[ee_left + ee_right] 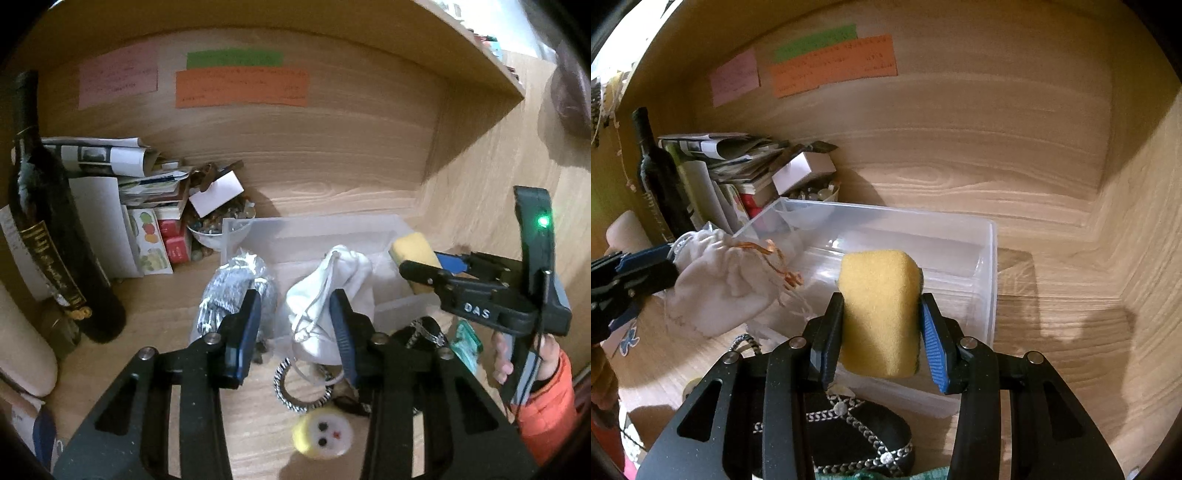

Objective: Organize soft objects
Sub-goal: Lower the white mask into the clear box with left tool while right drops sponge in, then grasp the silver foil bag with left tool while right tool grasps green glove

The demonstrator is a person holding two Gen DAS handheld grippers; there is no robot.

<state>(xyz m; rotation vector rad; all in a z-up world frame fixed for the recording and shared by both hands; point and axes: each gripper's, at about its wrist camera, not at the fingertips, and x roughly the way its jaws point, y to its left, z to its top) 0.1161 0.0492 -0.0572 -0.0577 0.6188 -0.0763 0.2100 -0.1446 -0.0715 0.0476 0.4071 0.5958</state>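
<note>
My right gripper (pixel 879 328) is shut on a yellow sponge (pixel 879 314) and holds it over the near rim of a clear plastic bin (pixel 991 258); the sponge also shows in the left wrist view (pixel 413 247). My left gripper (pixel 295 314) has its jaws around a white drawstring pouch (pixel 325 291), which it holds at the bin's left end; the pouch also shows in the right wrist view (pixel 720 280). A grey knitted item (pixel 229 288) lies left of the pouch. A yellow-and-white plush face (pixel 325 432) lies on the shelf below.
A dark wine bottle (pixel 48 236), stacked papers and boxes (pixel 147 206) and a bowl of small stones (pixel 214 225) crowd the left back corner. A striped ring (pixel 291 387) and a black patterned band (pixel 849 435) lie near the front. Wooden walls enclose the shelf.
</note>
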